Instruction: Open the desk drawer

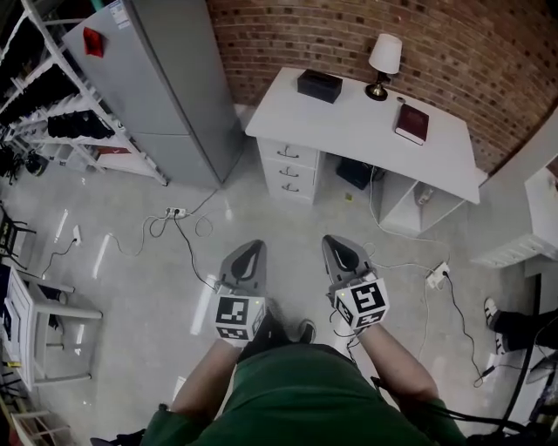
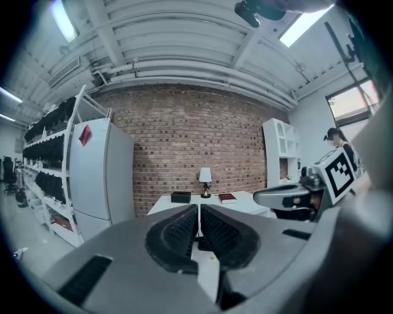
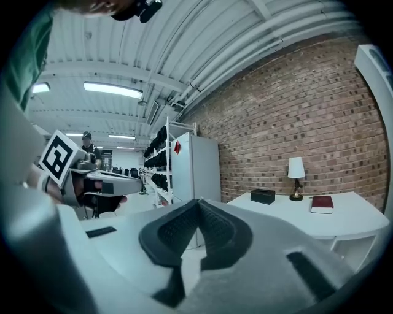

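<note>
Brick wall [image 1: 366,26] backs the white desk [image 1: 349,122] at upper centre of the head view. Its drawer stack [image 1: 289,167], under the desk's left end, sits fully closed. You hold your left gripper [image 1: 251,248] and right gripper [image 1: 337,244] side by side at lower centre, well apart from the desk. Both pairs of jaws are pressed together with nothing between them. On the desktop stand a lamp [image 1: 384,61], a book [image 1: 411,123] and a black box [image 1: 319,85].

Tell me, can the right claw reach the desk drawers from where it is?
Probably not yet. The right claw hangs well short of the drawers, with floor between; nothing seems to block it, so stepping closer should do.
</note>
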{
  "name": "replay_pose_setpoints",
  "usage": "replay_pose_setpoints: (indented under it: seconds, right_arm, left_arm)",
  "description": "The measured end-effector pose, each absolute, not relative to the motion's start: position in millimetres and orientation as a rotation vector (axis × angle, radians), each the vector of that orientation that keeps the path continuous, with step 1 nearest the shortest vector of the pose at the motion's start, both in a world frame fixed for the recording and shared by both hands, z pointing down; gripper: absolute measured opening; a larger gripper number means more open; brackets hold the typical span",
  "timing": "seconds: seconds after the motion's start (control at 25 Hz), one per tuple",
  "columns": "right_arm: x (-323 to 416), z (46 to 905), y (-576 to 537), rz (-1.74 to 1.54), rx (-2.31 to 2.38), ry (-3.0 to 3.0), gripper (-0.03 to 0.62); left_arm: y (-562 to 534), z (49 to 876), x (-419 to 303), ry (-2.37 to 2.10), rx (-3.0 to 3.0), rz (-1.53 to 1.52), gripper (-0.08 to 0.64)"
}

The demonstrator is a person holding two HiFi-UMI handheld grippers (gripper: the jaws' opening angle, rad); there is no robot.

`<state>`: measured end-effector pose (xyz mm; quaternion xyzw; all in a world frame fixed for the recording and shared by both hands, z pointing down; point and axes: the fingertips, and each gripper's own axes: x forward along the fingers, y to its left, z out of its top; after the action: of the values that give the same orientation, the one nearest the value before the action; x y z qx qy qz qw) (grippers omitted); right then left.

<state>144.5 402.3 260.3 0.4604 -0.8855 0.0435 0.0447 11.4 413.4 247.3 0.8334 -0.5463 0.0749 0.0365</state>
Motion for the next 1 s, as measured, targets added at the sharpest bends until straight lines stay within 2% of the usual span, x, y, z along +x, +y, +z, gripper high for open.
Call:
replay_pose_setpoints:
  seconds: [1.0]
  right_arm:
    - [54, 285, 218, 0.186, 1.546, -2.507, 0.0]
  left_arm:
    - [207, 295, -100, -1.5, 2.575, 0.192, 0.011]
